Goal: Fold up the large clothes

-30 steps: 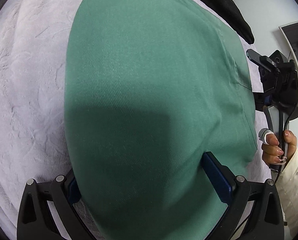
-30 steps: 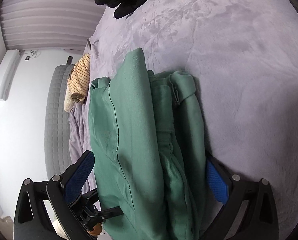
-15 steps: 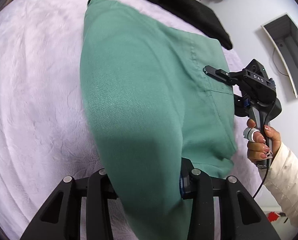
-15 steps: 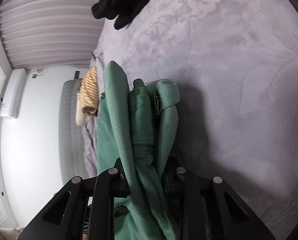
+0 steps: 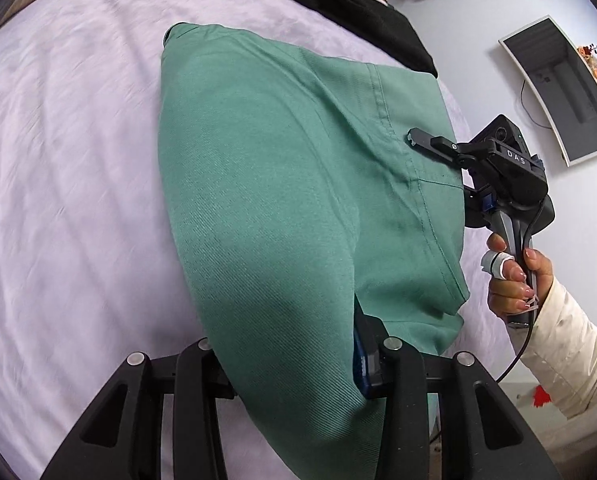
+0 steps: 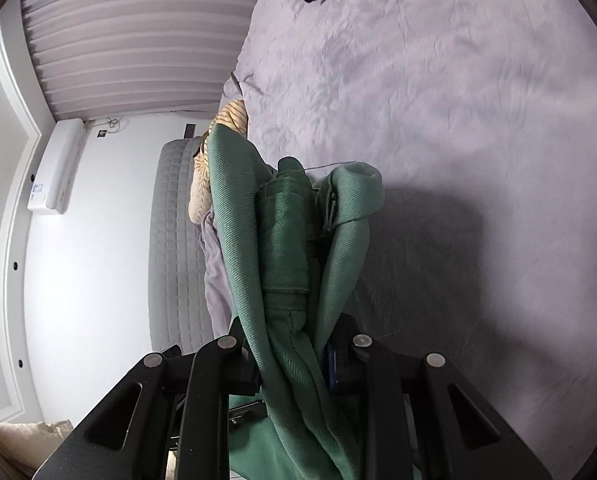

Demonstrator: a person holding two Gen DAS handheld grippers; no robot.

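Left tongs (image 5: 294, 364): we have them clenched on a thick bunch of the green trousers (image 5: 282, 184); a second ago they stood wide around the cloth, and they have since closed on it.
Right tongs (image 6: 294, 364): clenched too, on several stacked layers at the trousers' other corner; these also went from spread to pinching within the last second.
Green trousers: in the left wrist view the near end hangs from our two grips, while the far end appears to lie on the lilac bedspread (image 5: 66, 160). A second ago it filled the view; now more bed shows around it.
Right hand (image 5: 510, 280): at the right edge of the cloth, round the handle.
Black garment (image 5: 358, 12): far on the bed, apart from the trousers.
Meaning for the task: we judge the grasp done and the carry-over of the fold begun; both corners need to travel together, or the layers will skew.
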